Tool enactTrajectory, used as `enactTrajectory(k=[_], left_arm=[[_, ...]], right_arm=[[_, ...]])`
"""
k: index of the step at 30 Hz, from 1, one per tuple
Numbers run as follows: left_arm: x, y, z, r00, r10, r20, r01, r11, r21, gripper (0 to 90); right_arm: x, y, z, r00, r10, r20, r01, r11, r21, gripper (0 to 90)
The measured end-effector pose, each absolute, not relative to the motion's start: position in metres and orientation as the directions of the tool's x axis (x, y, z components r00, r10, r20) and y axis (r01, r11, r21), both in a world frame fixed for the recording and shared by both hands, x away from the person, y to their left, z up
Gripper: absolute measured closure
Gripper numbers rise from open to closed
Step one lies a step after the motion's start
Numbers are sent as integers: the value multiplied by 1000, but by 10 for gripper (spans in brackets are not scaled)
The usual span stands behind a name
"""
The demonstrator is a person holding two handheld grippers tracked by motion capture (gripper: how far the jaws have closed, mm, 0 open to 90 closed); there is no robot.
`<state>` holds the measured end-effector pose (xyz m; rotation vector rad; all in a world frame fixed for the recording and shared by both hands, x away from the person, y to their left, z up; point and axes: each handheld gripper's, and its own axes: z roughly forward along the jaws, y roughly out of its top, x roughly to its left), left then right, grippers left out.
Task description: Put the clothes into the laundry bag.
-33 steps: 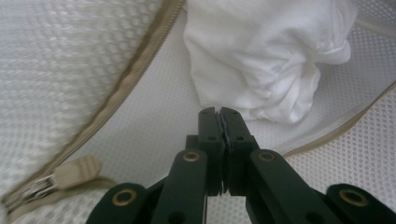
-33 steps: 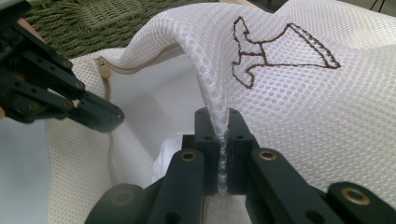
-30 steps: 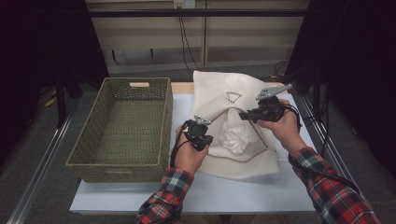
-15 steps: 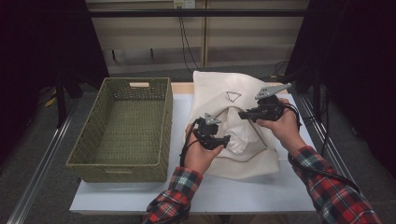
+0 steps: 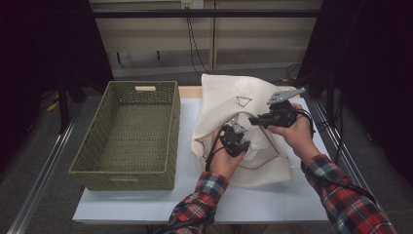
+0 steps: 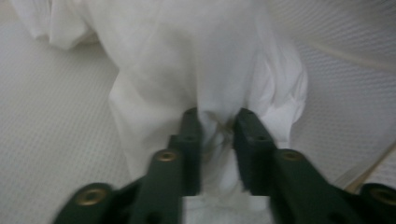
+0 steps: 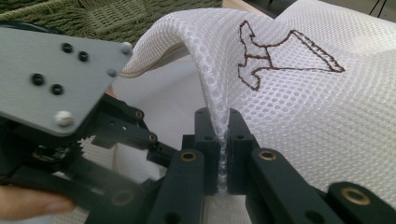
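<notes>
A white mesh bag [image 5: 226, 100] with a brown stitched emblem [image 7: 280, 51] lies on the table, right of centre. My right gripper [image 5: 252, 118] is shut on the bag's mesh edge [image 7: 219, 88] and holds that flap up, so the mouth gapes. My left gripper [image 5: 239, 140] sits at the mouth, under the raised flap. In the left gripper view its jaws [image 6: 217, 122] are shut on a bunched white cloth [image 6: 196, 60], with the bag's mesh [image 6: 46, 140] around it. The left gripper's grey plate [image 7: 51, 88] shows close beside the right jaws.
A green woven basket [image 5: 173, 131] with nothing in it stands on the left half of the white table [image 5: 272, 200], right next to the bag. Dark floor and metal rails flank the table on both sides.
My left gripper has moved right, into the bag's mouth, taking the white cloth with it. The right gripper has kept its hold on the raised mesh edge.
</notes>
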<state>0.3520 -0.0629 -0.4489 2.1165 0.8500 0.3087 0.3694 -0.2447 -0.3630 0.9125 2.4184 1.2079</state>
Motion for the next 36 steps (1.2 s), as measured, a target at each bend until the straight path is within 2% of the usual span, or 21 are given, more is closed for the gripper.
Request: enactTrajectory(k=[1,4,15,22,24,26,28,30,32,36], left_arm=[[354,-62,-451,724,683,-93,493,-418,764,840],[358,-60,-452,709,700,-89,503,-413,760,879],[377,-37,-440,651,757,-49,502,-381,776,890],[377,-32,-436,657,749,-87,512,-358,781,884],[370,-34,-440,674,725,-141,523,-334,784,800],[366,-36,-442,688,711,-143,502,-324,802,663],[362,-40,-445,693,702,-163,503,-309,807,489],[359,-46,-449,711,684,-163,491,-318,811,374],[357,-50,-455,718,681,-144,483,-338,808,314],[357,-55,-464,721,681,-129,486,-365,794,312]], right_arm=[[369,-245,-363,-753,657,25,413,444,795,869],[368,-247,-364,-755,656,24,411,444,796,869],[368,-251,-362,-756,653,29,409,439,800,869],[368,-250,-362,-755,655,30,410,437,801,869],[369,-250,-363,-757,652,30,409,438,800,869],[369,-250,-363,-757,653,32,410,436,801,869],[369,-249,-364,-756,654,32,411,437,800,869],[369,-249,-363,-758,652,29,409,440,799,869],[369,-248,-363,-757,653,27,408,440,800,869],[369,-248,-362,-758,652,29,410,441,799,869]])
